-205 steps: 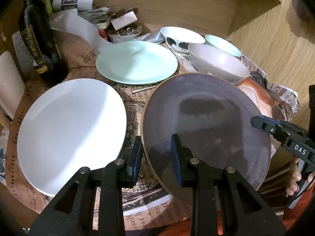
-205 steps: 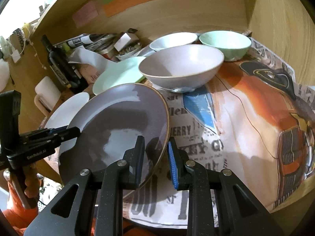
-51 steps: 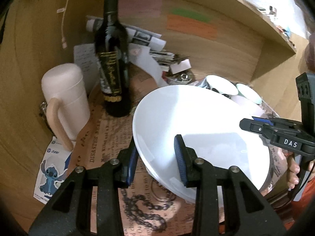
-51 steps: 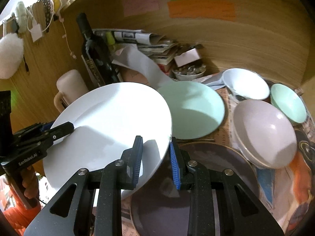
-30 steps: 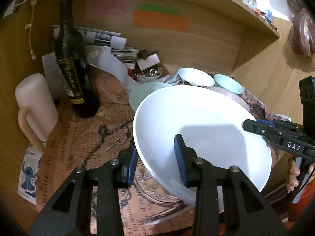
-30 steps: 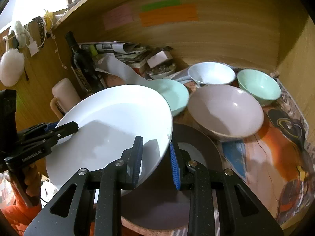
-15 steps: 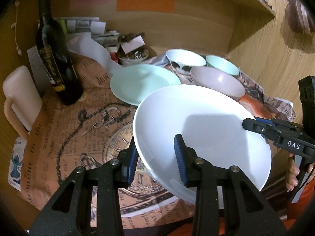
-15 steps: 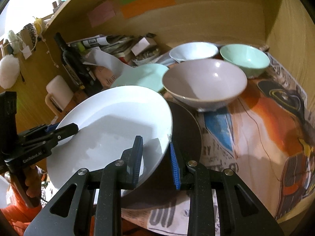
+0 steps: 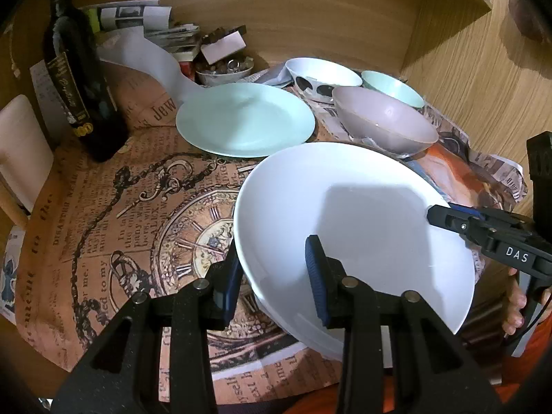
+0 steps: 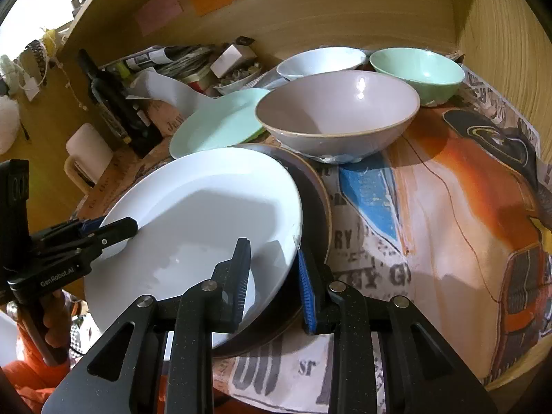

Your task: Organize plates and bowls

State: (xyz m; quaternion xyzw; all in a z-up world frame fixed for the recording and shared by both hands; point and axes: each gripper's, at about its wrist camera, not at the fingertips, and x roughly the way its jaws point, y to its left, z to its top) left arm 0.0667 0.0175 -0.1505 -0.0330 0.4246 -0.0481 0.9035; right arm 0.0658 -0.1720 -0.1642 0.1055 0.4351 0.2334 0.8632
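While both grippers pinch opposite rims of the white plate (image 9: 362, 227), it sits right over the dark plate (image 10: 315, 193), whose brown edge peeks out on the right side. Left gripper (image 9: 272, 272) has its jaws closed on the plate's near-left rim, right gripper (image 10: 272, 274) clamps the near-right rim. Mint plate (image 9: 245, 124) lies just behind, with the pinkish bowl (image 10: 336, 117), white bowl (image 10: 321, 58) and mint bowl (image 10: 417, 65) further back on the newspaper-print cloth (image 9: 103, 207)
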